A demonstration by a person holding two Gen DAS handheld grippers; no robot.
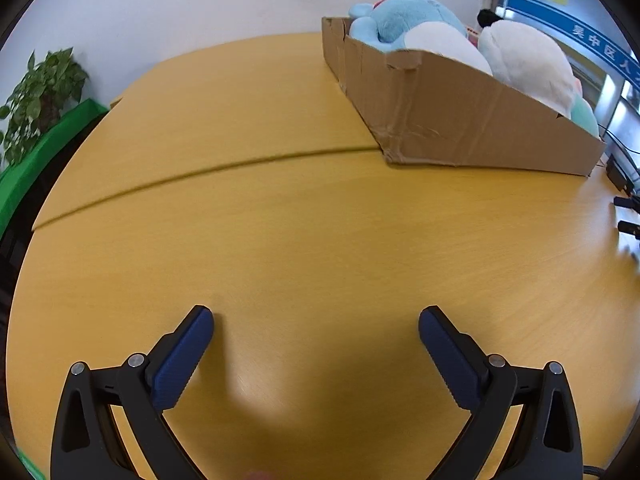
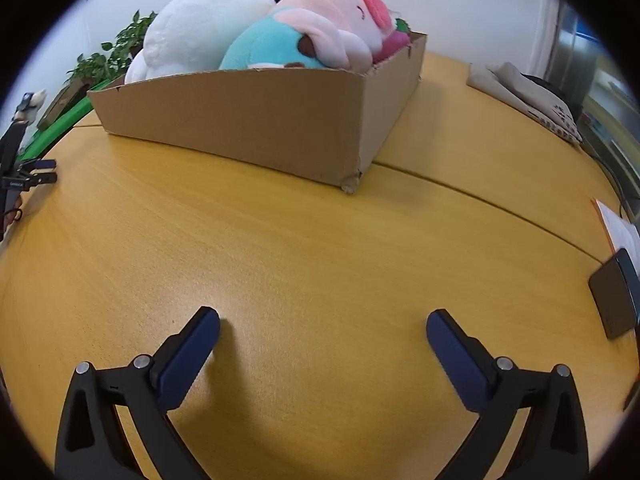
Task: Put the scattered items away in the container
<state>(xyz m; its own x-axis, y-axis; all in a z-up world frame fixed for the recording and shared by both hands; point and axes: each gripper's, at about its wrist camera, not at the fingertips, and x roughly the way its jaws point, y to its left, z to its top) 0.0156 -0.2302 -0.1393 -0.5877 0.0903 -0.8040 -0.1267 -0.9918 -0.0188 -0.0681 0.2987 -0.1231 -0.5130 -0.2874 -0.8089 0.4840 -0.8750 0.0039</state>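
A shallow cardboard box (image 1: pixel 460 120) (image 2: pixel 256 124) stands on the yellow wooden table (image 1: pixel 300 240) (image 2: pixel 300 248). Soft toys fill it: a light blue one (image 1: pixel 404 18), a white one (image 1: pixel 524 60) (image 2: pixel 196 28), a teal one (image 2: pixel 264 48) and a pink pig (image 2: pixel 344 20). My left gripper (image 1: pixel 316 322) hovers open over bare tabletop, the box well ahead to its right. My right gripper (image 2: pixel 322 324) is open too, empty, with the box ahead and slightly left. The other gripper's tips (image 2: pixel 40 170) show at the far left edge of the right wrist view.
A potted plant (image 1: pixel 40 96) and a green ledge (image 1: pixel 36 160) lie beyond the table's left side. A dark phone-like slab (image 2: pixel 614 296) and an orange-edged paper (image 2: pixel 620 228) sit at the right edge. A beige bag (image 2: pixel 524 92) lies at the back right.
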